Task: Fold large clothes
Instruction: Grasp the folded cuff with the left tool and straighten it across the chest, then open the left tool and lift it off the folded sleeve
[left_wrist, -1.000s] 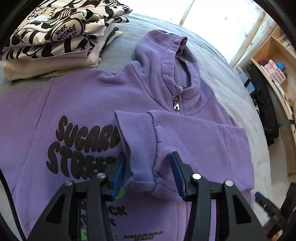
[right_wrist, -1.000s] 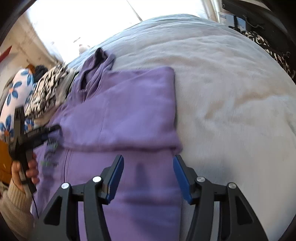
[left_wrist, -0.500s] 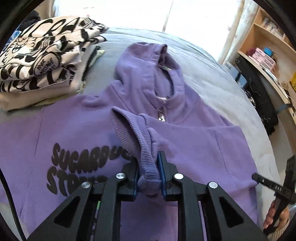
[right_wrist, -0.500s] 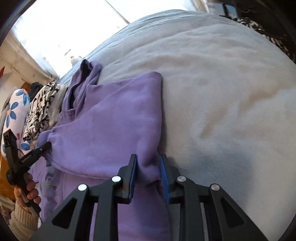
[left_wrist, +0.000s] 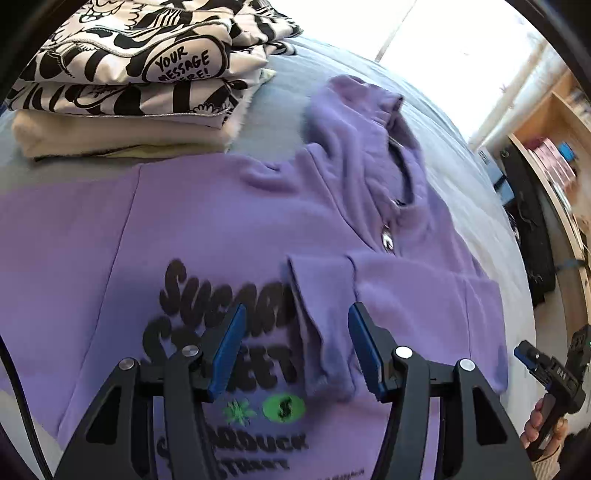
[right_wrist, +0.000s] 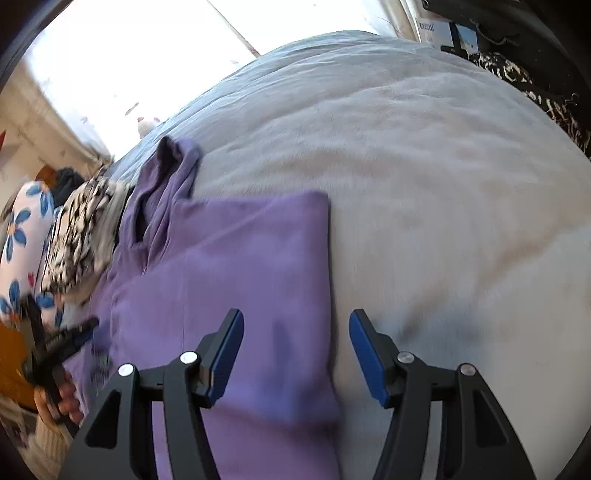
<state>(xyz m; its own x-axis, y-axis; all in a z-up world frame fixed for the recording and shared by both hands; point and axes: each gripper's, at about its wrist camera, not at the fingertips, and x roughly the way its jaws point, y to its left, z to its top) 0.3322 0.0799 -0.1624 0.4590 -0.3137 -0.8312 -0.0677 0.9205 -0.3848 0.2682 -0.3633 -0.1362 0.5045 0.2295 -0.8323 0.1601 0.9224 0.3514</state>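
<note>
A purple zip hoodie (left_wrist: 207, 229) with black "Sugarduck Street" print lies flat on the grey bed, hood (left_wrist: 365, 122) pointing away. Its right sleeve is folded across the chest, and the ribbed cuff (left_wrist: 321, 325) lies between my left gripper's fingers. My left gripper (left_wrist: 293, 347) is open just above the cuff, holding nothing. In the right wrist view the hoodie (right_wrist: 236, 266) shows its folded side edge. My right gripper (right_wrist: 295, 354) is open over that edge, empty. Each gripper also shows in the other's view: the right one (left_wrist: 546, 373), the left one (right_wrist: 62, 339).
A stack of folded clothes (left_wrist: 136, 74) with a black-and-white cartoon print on top sits at the back left. The grey bed cover (right_wrist: 424, 184) stretches to the right. Wooden shelves (left_wrist: 554, 155) and a dark bag stand beyond the bed. A flowered pillow (right_wrist: 26, 229) lies at far left.
Both grippers were shut on the hoodie half a second ago, left on the cuff, right on the side fold. Both have opened and let go; the sleeve lies flat again.
</note>
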